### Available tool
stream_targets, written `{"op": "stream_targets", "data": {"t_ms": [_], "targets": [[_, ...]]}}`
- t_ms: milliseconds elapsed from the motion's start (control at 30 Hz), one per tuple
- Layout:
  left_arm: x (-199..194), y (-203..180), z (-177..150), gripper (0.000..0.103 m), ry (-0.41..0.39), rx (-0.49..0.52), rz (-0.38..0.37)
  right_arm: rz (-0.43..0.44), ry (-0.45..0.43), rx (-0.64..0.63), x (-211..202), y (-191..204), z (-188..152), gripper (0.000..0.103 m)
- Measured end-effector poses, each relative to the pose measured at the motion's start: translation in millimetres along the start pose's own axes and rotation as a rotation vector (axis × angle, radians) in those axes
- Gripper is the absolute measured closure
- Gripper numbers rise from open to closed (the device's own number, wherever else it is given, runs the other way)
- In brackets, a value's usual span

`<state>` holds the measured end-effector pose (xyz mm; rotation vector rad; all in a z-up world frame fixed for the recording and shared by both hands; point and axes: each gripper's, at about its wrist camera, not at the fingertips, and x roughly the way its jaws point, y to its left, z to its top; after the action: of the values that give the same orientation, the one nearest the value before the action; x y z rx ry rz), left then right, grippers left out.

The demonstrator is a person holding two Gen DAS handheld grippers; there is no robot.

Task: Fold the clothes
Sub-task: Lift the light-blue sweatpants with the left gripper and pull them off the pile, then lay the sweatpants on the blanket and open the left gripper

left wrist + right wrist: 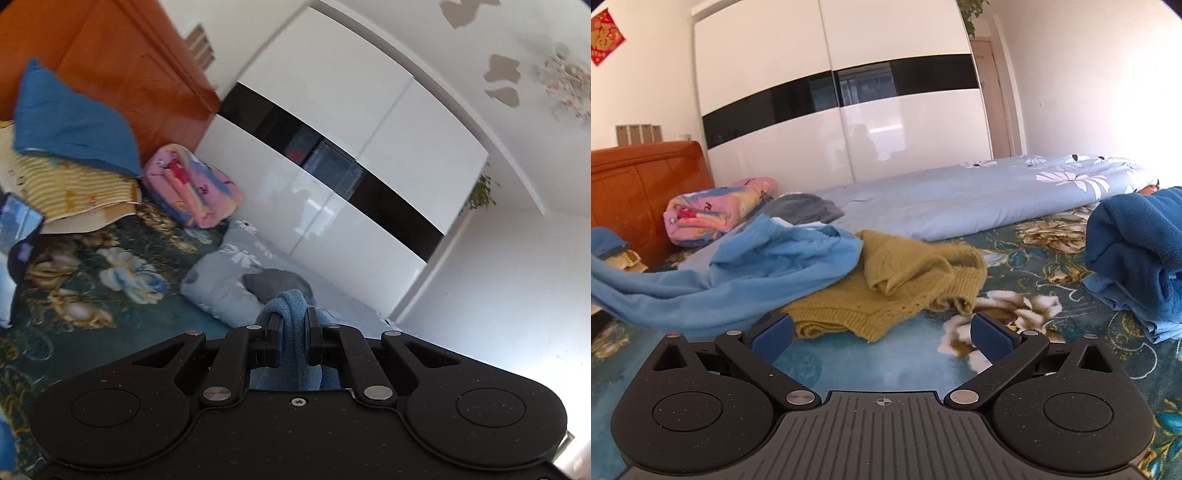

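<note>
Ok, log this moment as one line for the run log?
left gripper: shut on light blue garment | right gripper: open, empty, low over bedspread | mustard knit sweater: crumpled, unfolded, ahead of right gripper

my left gripper [294, 334]: matt speckled black plastic, pinching soft blue fleece cloth [291, 306] | mustard sweater [886, 291]: coarse open knit | wardrobe [849, 122]: glossy white panels, black glass band | headboard [639, 184]: lacquered wood

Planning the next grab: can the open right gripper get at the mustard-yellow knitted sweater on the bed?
Probably yes. The right gripper is open, and the mustard-yellow knitted sweater lies just ahead, its near hem uncovered; the light blue garment overlaps only its left side.
</note>
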<state>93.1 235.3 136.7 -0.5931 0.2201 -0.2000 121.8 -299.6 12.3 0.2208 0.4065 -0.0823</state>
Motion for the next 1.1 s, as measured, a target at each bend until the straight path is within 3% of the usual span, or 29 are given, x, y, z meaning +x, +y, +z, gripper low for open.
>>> {"op": "stream_targets", "data": {"t_ms": [133, 333, 500, 633, 767, 800, 933, 1100], "targets": [[-51, 41, 3, 0.096, -0.071, -0.038, 0.107, -0.01, 0.011, -0.03, 0, 10, 4, 0.0], [-80, 66, -1, 0.095, -0.002, 0.075, 0.231, 0.019, 0.038, -0.12, 8, 42, 7, 0.0], [-25, 58, -45, 0.092, 0.126, 0.235, 0.245, 0.033, 0.1, -0.207, 31, 67, 8, 0.0], [40, 49, -90, 0.078, 0.194, 0.351, 0.21, 0.059, 0.154, -0.248, 56, 77, 10, 0.0], [100, 55, -128, 0.057, 0.228, 0.345, 0.216, 0.062, 0.216, -0.292, 93, 77, 14, 0.0], [112, 57, -133, 0.056, 0.241, 0.339, 0.219, 0.063, 0.237, -0.304, 104, 77, 14, 0.0], [143, 63, -144, 0.031, 0.232, 0.377, 0.239, 0.061, 0.302, -0.346, 144, 77, 8, 0.0], [165, 77, -152, 0.016, 0.285, 0.363, 0.255, 0.07, 0.369, -0.43, 192, 83, -8, 0.0]]}}
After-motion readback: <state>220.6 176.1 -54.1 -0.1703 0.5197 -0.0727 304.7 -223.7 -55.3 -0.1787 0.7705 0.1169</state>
